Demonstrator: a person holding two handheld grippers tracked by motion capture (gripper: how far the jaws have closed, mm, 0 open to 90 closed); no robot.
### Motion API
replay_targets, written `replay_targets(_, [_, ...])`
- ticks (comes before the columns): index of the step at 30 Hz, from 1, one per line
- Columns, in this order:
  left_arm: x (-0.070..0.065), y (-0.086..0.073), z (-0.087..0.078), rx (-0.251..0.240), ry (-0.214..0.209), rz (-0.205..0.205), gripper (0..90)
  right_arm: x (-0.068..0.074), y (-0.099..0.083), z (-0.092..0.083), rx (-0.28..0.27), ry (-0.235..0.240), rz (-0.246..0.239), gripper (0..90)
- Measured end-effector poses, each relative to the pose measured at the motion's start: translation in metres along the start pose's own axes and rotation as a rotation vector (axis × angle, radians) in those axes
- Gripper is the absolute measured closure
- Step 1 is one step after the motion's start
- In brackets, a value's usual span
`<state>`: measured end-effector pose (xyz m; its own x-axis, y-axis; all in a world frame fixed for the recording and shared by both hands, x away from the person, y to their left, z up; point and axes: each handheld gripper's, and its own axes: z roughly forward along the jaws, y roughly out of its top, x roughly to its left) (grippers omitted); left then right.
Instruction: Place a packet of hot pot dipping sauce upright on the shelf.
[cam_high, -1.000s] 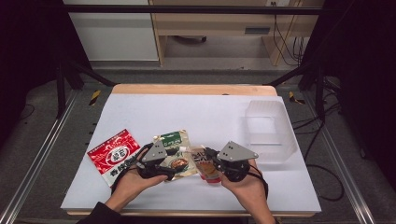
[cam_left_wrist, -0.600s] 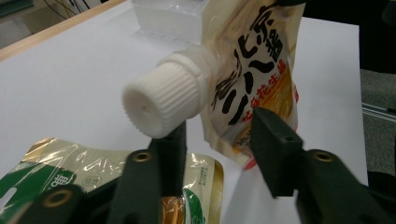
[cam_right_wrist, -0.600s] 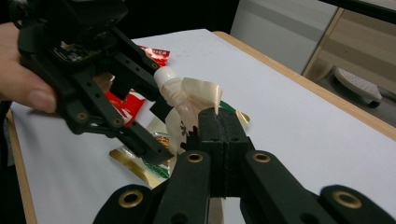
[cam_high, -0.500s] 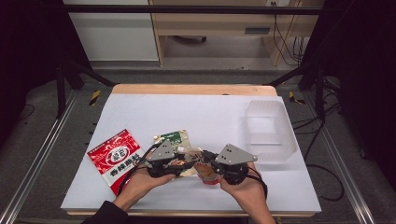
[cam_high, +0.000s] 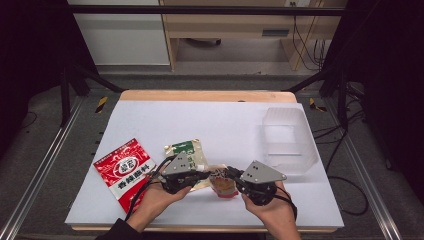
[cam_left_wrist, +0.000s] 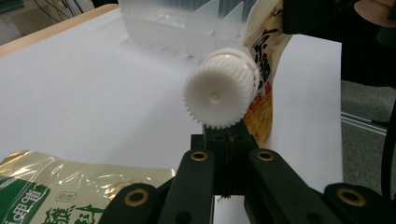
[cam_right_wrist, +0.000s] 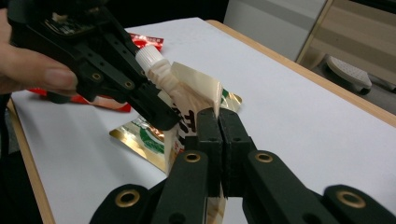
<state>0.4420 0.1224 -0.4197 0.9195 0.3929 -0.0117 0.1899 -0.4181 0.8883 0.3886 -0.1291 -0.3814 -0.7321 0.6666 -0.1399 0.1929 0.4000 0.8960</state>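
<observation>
Left gripper (cam_left_wrist: 227, 140): your jaws have just closed on the white ribbed cap (cam_left_wrist: 220, 88); keep square before twisting.
Right gripper (cam_right_wrist: 220, 122): clamped on the spout pouch (cam_right_wrist: 194, 100); hold firm.
Pouch: near table (cam_high: 225, 125) edge, between grippers.
Risk: pouch buckling.

high view: fixed above the person's side, looks forward and down over the whole tabletop (cam_high: 210, 125), far off
left gripper view: rides the left tongs (cam_left_wrist: 228, 140), low, close on the spouted pouch (cam_left_wrist: 261, 70)
right gripper view: rides the right tongs (cam_right_wrist: 219, 135), close
shared: pouch and tabletop in all three
</observation>
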Motion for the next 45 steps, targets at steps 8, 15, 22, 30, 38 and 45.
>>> replay_targets(8, [-0.006,0.012,-0.001,0.052,0.012,0.046,90.0,-0.007,0.007,-0.008,0.117,-0.016,-0.067,63.6])
replay_targets(15, [-0.007,0.02,0.0,0.082,0.002,0.071,90.0,-0.012,0.024,-0.003,0.297,0.019,-0.174,45.8])
replay_targets(22, [-0.006,0.022,0.001,0.079,-0.001,0.072,90.0,-0.01,0.044,0.012,0.429,0.083,-0.265,37.1])
replay_targets(30, [-0.008,0.023,0.0,0.078,-0.007,0.082,90.0,-0.01,0.06,0.032,0.537,0.163,-0.334,53.6])
replay_targets(38, [-0.008,0.024,-0.001,0.077,-0.011,0.086,90.0,-0.01,0.057,0.043,0.602,0.194,-0.365,80.6])
replay_targets(45, [-0.006,0.024,-0.007,0.043,0.006,0.067,69.1,-0.013,0.06,0.042,0.625,0.204,-0.351,90.0])
